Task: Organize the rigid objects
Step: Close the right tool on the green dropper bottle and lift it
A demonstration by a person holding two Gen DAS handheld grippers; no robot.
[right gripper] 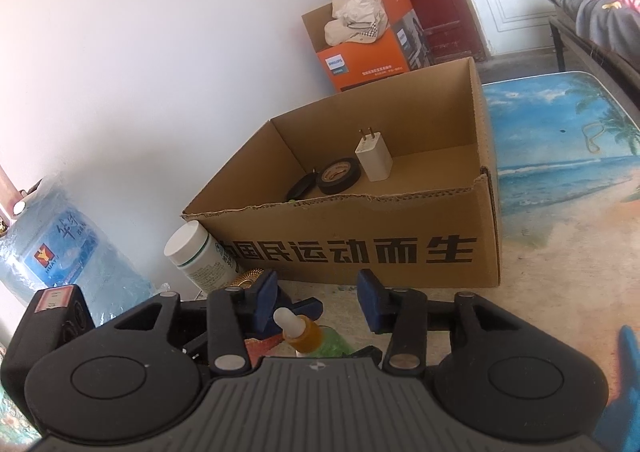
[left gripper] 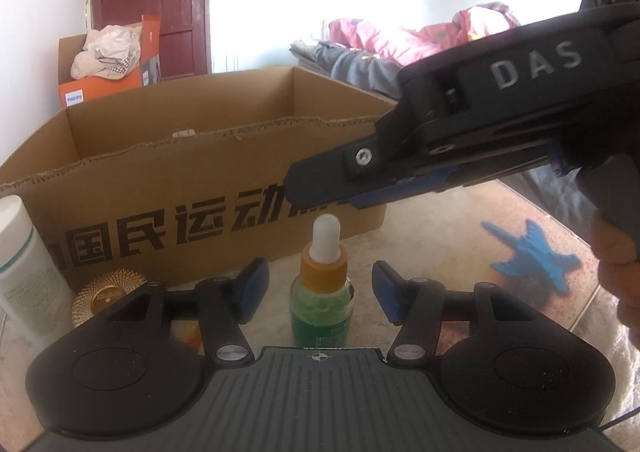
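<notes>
Cardboard box (right gripper: 360, 240) far side of table, already holding tape roll (right gripper: 340, 175) and charger (right gripper: 374, 157). Dropper bottle (left gripper: 322, 292) stands upright on the table just near of it, between left gripper (left gripper: 320, 290) jaws, half-open, pads clear. Right gripper (right gripper: 316, 302) above bottle, jaws parted, empty.

**Readable lettering in the scene**

The near wall of the open cardboard box (right gripper: 360, 248) carries large black Chinese characters, 国民运动而生 in full in the right wrist view; the left wrist view shows only 国民运动 before the right gripper (left gripper: 320, 191) covers the rest. That gripper's black body bears raised letters "DAS". Far behind, by the red door, the orange box (right gripper: 360, 67) shows "PHILIPS" on a blue patch, with small white print beside it too fine to read. At far left, the water jug's (right gripper: 60, 252) blue label reads "HUAYU" under brush-style characters. The white bottle's (right gripper: 200, 256) print is illegible.
</notes>
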